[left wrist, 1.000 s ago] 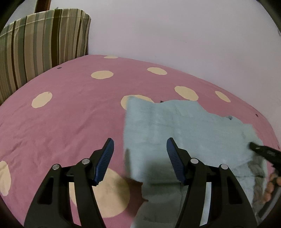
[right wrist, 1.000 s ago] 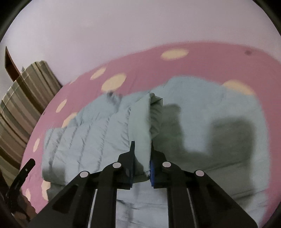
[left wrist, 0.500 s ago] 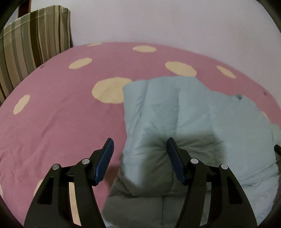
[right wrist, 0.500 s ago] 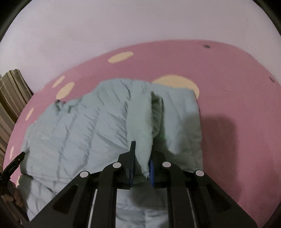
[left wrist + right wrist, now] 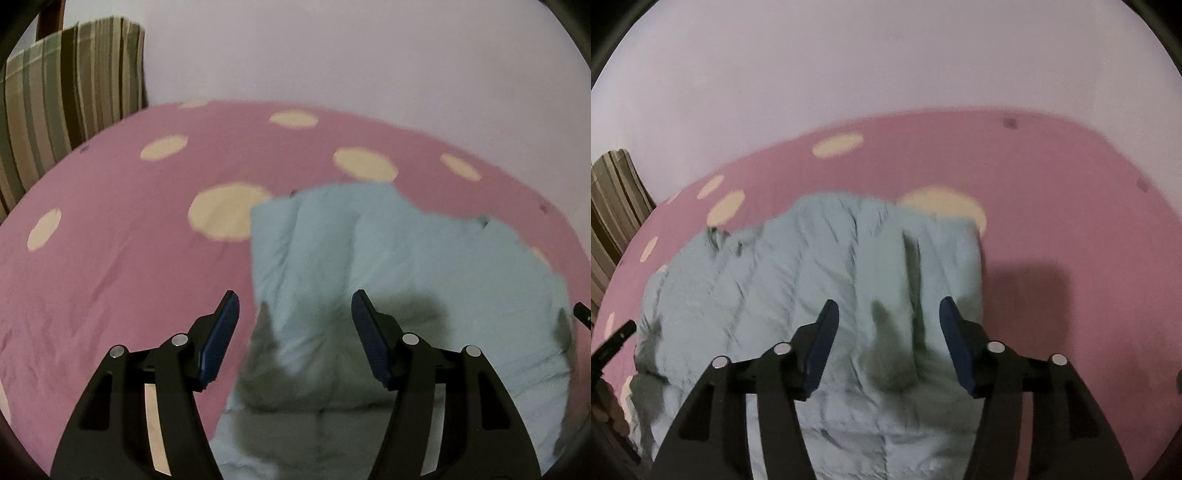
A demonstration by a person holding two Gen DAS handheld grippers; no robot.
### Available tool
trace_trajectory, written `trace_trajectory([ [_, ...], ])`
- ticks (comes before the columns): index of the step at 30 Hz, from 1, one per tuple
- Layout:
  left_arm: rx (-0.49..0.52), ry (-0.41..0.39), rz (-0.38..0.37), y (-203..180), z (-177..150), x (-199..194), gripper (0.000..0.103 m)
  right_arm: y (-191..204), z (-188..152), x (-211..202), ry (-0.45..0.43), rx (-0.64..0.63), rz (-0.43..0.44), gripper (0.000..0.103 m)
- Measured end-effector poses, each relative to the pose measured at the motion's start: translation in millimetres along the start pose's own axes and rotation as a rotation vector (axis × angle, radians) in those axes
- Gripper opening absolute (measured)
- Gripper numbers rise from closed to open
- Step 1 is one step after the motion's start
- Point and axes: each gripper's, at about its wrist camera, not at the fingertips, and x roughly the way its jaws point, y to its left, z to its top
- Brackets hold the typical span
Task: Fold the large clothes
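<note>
A pale blue quilted garment (image 5: 388, 258) lies folded over itself on the pink bed cover (image 5: 122, 240). My left gripper (image 5: 293, 314) hovers open above the garment's left edge, with nothing between its pads. In the right wrist view the same garment (image 5: 820, 273) spreads to the left and below. My right gripper (image 5: 886, 323) has its jaws opening above the garment's right part; a ridge of fabric lies under the gap, and the pads do not press on it. A tip of the right gripper (image 5: 581, 314) shows at the left wrist view's right edge.
The bed cover (image 5: 1052, 206) is pink with cream dots and runs back to a plain pale wall (image 5: 332, 55). A striped cushion (image 5: 62, 99) stands at the far left against the wall. The left gripper's tip (image 5: 613, 341) shows at the right wrist view's left edge.
My right gripper has let go of the fold of garment it was pinching, and its jaws now stand apart. Both grippers have shifted sideways over the garment, which now lies flatter.
</note>
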Motion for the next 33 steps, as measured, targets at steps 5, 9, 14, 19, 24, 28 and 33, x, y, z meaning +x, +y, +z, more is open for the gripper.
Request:
trace_trajectory([
  [5, 0.028, 0.000, -0.004, -26, 13, 25, 0.063, 30, 20, 30, 0.004, -0.032, 0.038, 0.057],
  [9, 0.076, 0.024, 0.033, -42, 11, 53, 0.063, 44, 17, 69, 0.061, -0.064, 0.024, 0.057],
  [14, 0.144, 0.076, 0.095, -53, 0, 83, 0.064, 46, -1, 99, 0.105, -0.113, -0.016, 0.057],
  [19, 0.141, 0.078, 0.093, -53, -3, 87, 0.064, 49, -3, 99, 0.099, -0.135, -0.029, 0.058],
  [24, 0.092, 0.047, 0.074, -49, 1, 53, 0.063, 59, 5, 67, 0.060, -0.133, -0.013, 0.058],
  [28, 0.087, 0.040, 0.040, -55, -15, 35, 0.063, 70, -12, 49, 0.051, -0.144, 0.011, 0.058],
  [33, 0.142, 0.095, 0.057, -62, -36, 58, 0.065, 67, -35, 73, 0.109, -0.160, -0.007, 0.060],
])
